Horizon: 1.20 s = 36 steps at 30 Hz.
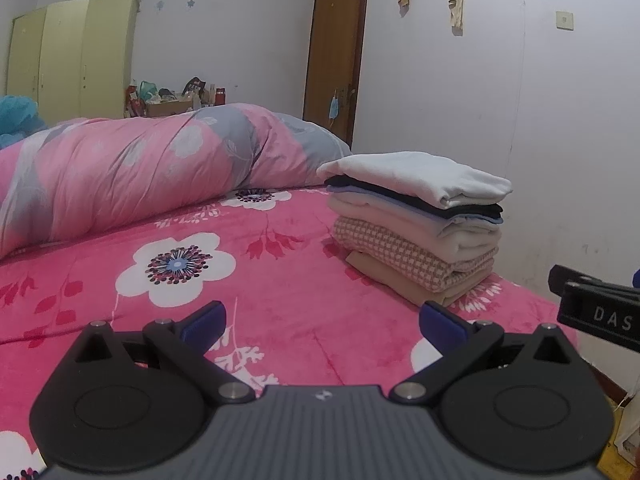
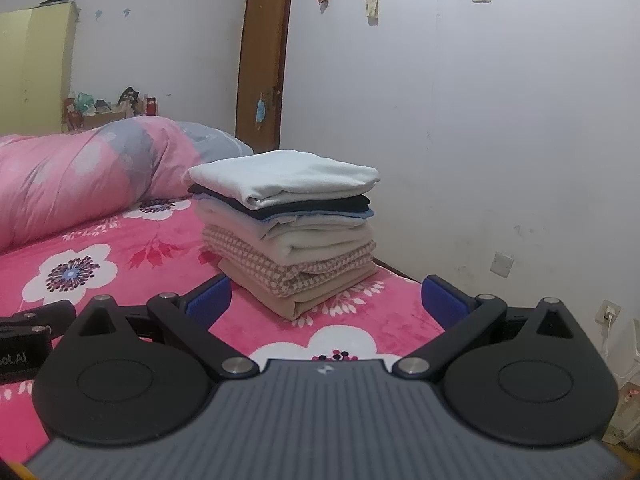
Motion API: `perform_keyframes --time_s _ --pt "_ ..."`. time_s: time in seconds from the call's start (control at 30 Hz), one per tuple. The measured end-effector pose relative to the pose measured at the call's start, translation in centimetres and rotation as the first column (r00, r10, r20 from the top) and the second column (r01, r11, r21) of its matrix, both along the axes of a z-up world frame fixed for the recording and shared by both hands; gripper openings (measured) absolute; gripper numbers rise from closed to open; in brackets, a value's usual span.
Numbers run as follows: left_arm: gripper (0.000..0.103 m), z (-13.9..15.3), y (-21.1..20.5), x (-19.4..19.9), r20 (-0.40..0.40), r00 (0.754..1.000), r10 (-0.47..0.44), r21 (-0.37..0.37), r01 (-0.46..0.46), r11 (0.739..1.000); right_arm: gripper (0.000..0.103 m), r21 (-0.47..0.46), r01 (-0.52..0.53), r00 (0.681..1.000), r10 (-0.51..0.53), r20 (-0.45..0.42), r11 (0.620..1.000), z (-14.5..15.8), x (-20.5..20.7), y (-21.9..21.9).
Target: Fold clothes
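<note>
**Pink bedspread, finished stack, both grippers empty**

Folded garments sit in one stack of folded clothes point(image 1: 416, 220) near the wall-side edge of the pink floral bedspread point(image 1: 280, 288), a white piece point(image 2: 280, 178) on top, then dark, pale blue, cream, checked and tan layers below. No loose garment shows in either view, so the folding looks close to done, or a fresh piece must come from out of frame.

To do the next step well, I would judge it wise to leave the stack alone: its upper layers overhang slightly, and a nudge from a fingertip could skew it. Any new garment should be spread flat on the bare bedspread, well apart from the rolled quilt point(image 1: 132, 168).

Both tools hover low over the bed, level, aimed at the stack. The left gripper point(image 1: 322, 326) has its jaws spread wide, holding nothing; the right gripper point(image 2: 326, 300) likewise gapes empty, closer to the stack.
</note>
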State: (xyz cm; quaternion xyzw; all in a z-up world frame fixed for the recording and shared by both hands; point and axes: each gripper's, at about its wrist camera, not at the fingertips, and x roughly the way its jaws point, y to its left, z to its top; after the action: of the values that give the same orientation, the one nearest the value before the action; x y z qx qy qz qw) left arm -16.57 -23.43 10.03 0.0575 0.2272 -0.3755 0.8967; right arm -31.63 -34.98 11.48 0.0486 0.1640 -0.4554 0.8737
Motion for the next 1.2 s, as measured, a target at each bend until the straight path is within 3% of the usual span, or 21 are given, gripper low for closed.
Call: perform_keyframes --time_s 1.2 --pt "0.103 0.3 1.6 0.6 0.001 1.0 0.009 -0.015 -0.009 1.0 0.102 0.001 -0.032 0.999 0.032 -0.01 0.999 0.5 1.0 1.4"
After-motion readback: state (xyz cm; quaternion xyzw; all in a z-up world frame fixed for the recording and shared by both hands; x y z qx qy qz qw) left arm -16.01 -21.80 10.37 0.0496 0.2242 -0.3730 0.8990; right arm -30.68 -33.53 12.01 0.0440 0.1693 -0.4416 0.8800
